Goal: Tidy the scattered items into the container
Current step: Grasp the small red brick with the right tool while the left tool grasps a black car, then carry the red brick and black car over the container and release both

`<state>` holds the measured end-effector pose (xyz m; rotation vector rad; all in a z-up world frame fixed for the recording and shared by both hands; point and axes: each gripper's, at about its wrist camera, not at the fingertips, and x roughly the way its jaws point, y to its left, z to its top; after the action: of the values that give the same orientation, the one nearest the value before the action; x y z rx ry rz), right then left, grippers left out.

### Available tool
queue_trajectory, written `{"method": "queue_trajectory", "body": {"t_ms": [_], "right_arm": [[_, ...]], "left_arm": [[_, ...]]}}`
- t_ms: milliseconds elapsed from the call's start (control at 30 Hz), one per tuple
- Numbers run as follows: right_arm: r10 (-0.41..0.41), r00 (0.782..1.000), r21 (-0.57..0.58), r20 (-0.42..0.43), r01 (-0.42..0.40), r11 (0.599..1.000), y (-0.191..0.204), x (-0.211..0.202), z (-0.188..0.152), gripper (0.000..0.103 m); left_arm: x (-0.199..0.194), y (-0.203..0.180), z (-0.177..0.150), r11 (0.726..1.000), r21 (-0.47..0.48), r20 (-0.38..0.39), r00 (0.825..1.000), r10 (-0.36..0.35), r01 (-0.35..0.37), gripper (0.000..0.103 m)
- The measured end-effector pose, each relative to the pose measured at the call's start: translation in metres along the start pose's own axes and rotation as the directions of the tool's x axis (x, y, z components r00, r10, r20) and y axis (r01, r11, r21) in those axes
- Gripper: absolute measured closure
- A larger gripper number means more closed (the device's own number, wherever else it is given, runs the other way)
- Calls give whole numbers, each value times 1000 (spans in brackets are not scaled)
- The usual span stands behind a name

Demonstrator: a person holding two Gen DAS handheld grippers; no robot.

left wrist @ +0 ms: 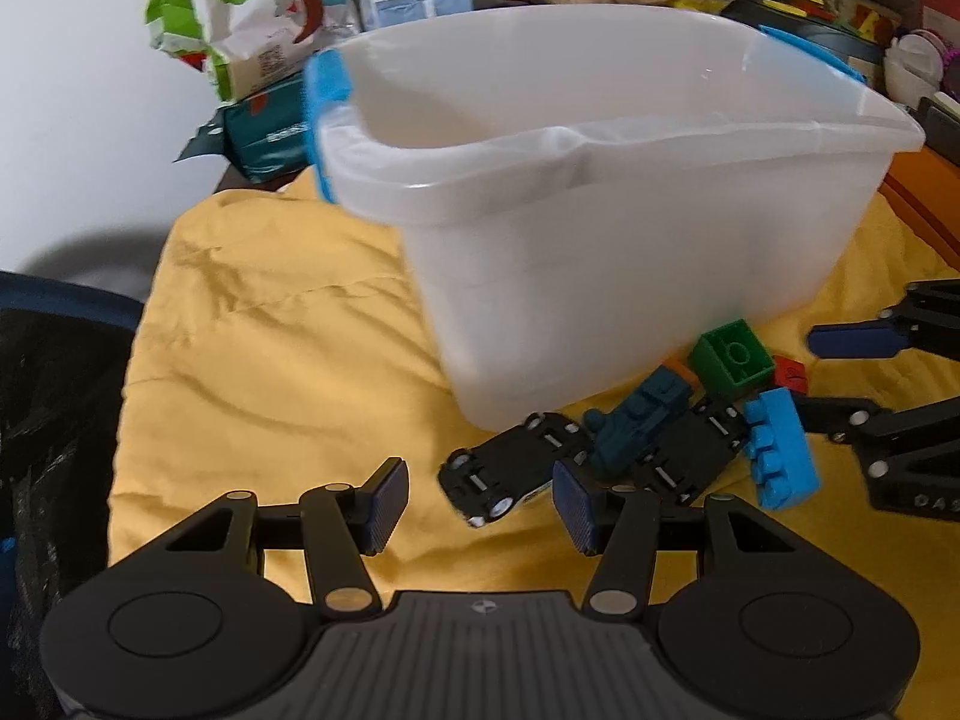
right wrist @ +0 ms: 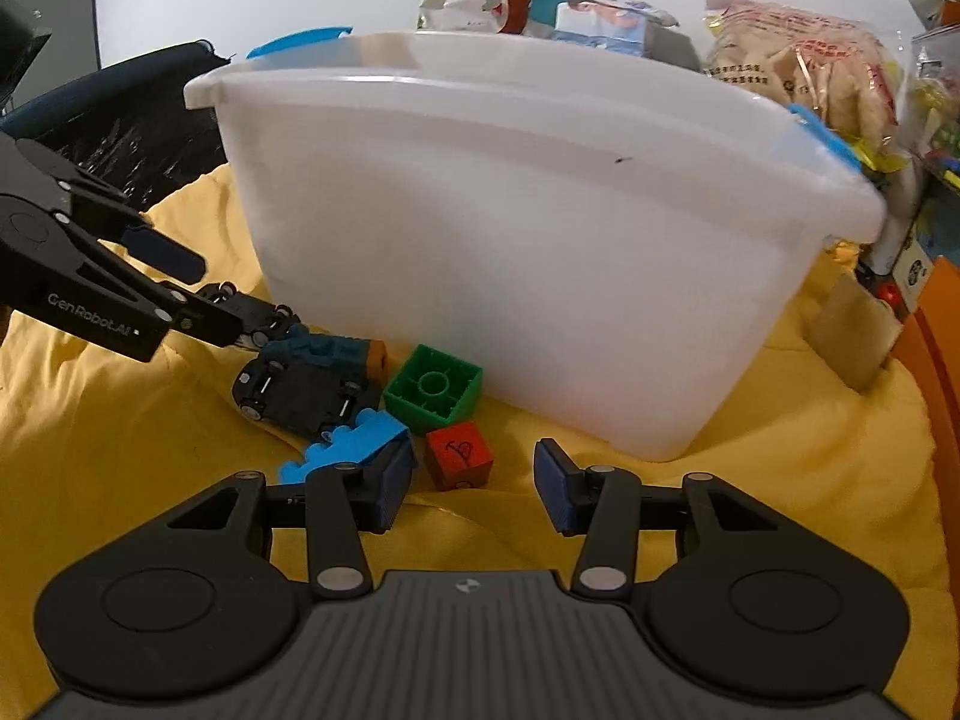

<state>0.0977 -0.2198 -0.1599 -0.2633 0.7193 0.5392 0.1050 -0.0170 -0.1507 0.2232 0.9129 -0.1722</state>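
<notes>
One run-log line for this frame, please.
left gripper: open, at toy car | right gripper: open, at red cube | bin: looks empty | toys on yellow cloth

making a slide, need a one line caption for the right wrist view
Open right claw nears a red block beside the white container on yellow cloth.

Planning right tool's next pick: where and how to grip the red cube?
Grip the red cube across its two side faces, coming in from the near side. It is a small, flat-sided block just ahead of the open right tool, apart from the green brick and short of the container wall.
</notes>
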Motion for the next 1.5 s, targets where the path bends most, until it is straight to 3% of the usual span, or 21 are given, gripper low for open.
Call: {"method": "queue_trajectory", "body": {"t_ms": [167, 333, 467, 700, 733, 1100, 1333, 1500], "right_arm": [[25, 1000, 2, 1, -25, 1000, 3, 8, 0, 56], [48, 999, 29, -11, -48, 998, 5, 10, 1, 75], [50, 999, 60, -11, -50, 997, 5, 5, -3, 81], [41, 999, 108, 8, -42, 993, 7, -9, -7, 81], [39, 999, 114, 10, -40, 993, 7, -11, -8, 81], [16, 999, 158, 51, -24, 987, 11, -43, -7, 81], [2, 991, 156, 136, -24, 988, 23, -89, 15, 81], [-34, 979, 157, 199, 2, 988, 20, -119, 39, 81]], "left_arm": [[8, -5, 2, 1000, 14, -11, 1000, -24, 24, 46], [18, -7, 3, 998, 20, -30, 998, -57, 57, 49], [17, -6, -1, 996, 8, -37, 995, -90, 90, 56], [0, -8, -10, 993, -12, -31, 993, -117, 116, 59], [-3, -8, -12, 993, -16, -32, 993, -116, 115, 68], [-36, -4, -19, 989, -66, -1, 991, -130, 130, 67], [-87, -5, -6, 988, -118, 56, 994, -93, 99, 67], [-126, 1, 25, 985, -158, 113, 992, -51, 68, 67]]}}
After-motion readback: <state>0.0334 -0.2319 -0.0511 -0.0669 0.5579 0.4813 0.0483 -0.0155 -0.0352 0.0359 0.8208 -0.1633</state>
